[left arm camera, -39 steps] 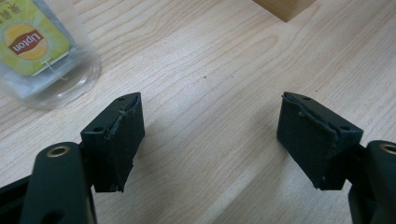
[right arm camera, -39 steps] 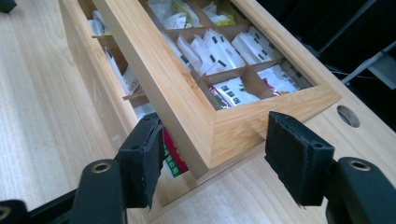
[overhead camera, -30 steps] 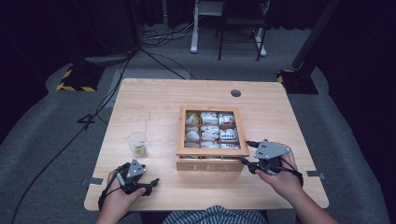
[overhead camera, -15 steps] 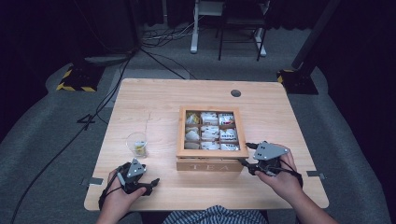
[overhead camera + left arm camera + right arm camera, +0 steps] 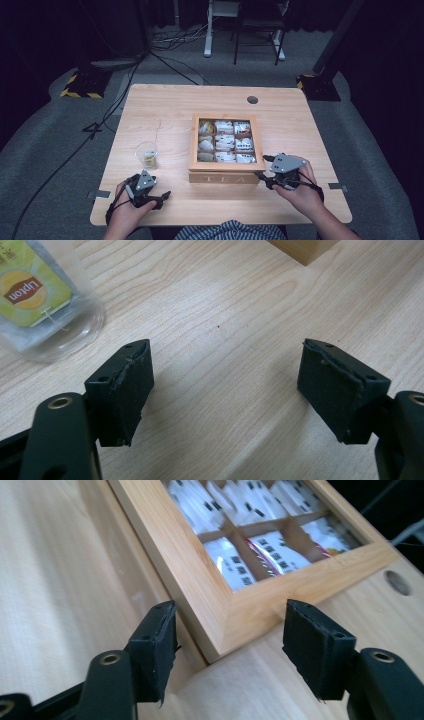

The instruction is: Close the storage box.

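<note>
My right claw (image 5: 227, 645) is straddling the near right corner of the tea box (image 5: 226, 172). Its jaws have just been closing in, but the pads aren't touching the wood yet, so nothing's gripped. One jaw sits along the front face, the other just off the side wall.

My left claw (image 5: 225, 385) is spread wide over bare worktop (image 5: 170, 107), holding nothing, down near the front edge.

The box is light wood with a framed glass lid, shut, and "TEA" on the front panel. Through the glass I can see dividers and a bunch of white sachets with dark print. It sits a bit right of the middle of the worktop, front face pointing at me.

A clear cup (image 5: 147, 154) with a yellow-green tea bag tag inside stands left of the box, well apart from it and just beyond my left claw.

Plenty of open wood behind the box and to its left. On the right there's a narrower strip before the worktop's edge.
</note>
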`<state>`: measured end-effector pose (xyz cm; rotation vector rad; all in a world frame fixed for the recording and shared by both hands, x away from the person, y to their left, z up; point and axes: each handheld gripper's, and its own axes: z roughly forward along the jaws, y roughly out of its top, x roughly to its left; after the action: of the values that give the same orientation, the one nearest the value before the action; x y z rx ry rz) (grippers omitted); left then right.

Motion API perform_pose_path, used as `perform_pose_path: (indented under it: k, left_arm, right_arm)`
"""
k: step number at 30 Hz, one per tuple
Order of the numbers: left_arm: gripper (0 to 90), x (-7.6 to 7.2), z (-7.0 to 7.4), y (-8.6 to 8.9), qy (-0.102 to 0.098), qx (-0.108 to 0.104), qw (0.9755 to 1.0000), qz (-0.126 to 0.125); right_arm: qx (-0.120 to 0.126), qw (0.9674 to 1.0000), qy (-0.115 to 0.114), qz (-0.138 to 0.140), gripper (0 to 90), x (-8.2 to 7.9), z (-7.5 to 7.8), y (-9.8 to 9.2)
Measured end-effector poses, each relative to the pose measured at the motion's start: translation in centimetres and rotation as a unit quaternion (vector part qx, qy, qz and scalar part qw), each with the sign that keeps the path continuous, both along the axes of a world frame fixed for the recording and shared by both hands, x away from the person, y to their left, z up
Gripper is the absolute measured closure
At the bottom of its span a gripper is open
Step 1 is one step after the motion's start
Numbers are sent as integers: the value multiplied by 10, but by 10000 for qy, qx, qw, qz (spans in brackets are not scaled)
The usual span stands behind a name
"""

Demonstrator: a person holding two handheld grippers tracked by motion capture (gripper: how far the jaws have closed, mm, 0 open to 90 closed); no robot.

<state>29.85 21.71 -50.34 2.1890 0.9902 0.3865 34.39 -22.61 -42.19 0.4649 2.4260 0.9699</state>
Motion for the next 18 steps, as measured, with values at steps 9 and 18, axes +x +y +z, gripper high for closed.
perform_pose_path:
  k: [9, 18]
  left_arm:
    - [225, 0, 0, -1, 3, -14, 10000, -2]
    - [241, 1, 0, 1, 22, -74, 10000, 23]
  right_arm:
    - [400, 9991, 169, 21, 498, 4, 6, -4]
    - [681, 9972, 299, 35, 440, 8, 6, -5]
